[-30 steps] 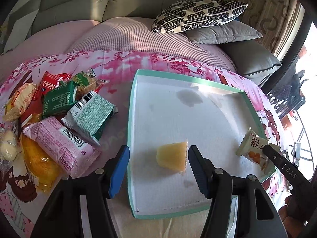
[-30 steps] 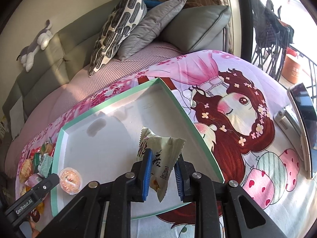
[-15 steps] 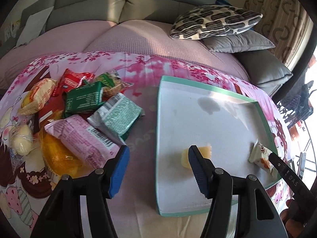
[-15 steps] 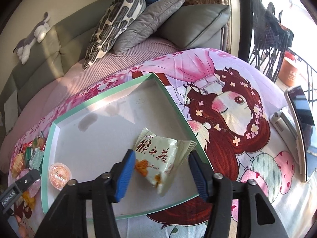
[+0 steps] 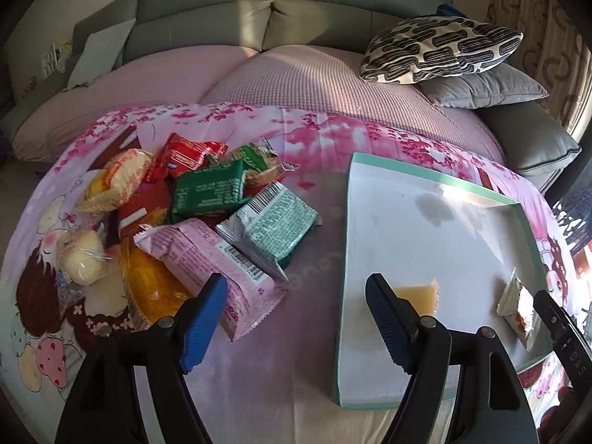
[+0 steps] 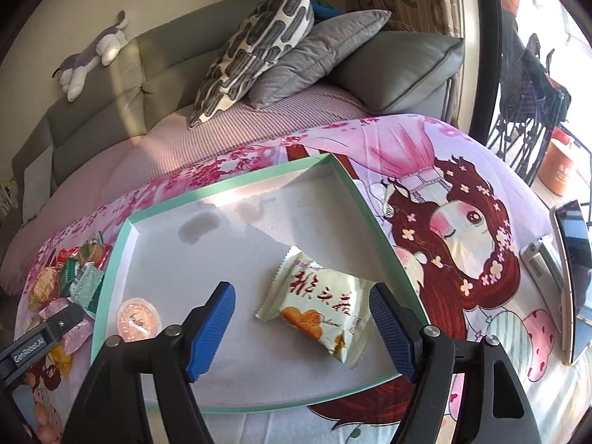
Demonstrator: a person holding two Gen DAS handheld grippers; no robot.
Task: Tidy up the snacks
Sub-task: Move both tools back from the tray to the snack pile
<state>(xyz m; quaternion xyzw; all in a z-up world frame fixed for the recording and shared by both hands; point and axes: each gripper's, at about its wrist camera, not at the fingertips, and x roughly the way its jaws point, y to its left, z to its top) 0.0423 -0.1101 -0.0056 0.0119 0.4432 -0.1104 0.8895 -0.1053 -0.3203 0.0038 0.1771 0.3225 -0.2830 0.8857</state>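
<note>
A green-rimmed white tray (image 5: 349, 192) (image 6: 355, 188) lies on the cartoon-print cloth. In it are a jelly cup (image 5: 420, 296) (image 6: 137, 320) and a pale green wrapped snack (image 6: 320, 305) (image 5: 518, 305). My right gripper (image 6: 301, 327) is open, its fingers either side of the wrapped snack, which lies loose on the tray. My left gripper (image 5: 296, 318) is open and empty, over the cloth between the tray's left rim and a pile of snack packets (image 5: 207, 214). A pink packet (image 5: 211, 266) lies just beyond its left finger.
A grey sofa with a pink cover and cushions (image 5: 444, 48) lies behind the cloth. A phone (image 6: 573, 270) and a small device (image 6: 540, 259) lie at the cloth's right edge. A plush toy (image 6: 88, 55) sits on the sofa back.
My right gripper opened and let go of the wrapped snack, which now lies in the tray. My left gripper moved left, away from the jelly cup toward the snack pile.
</note>
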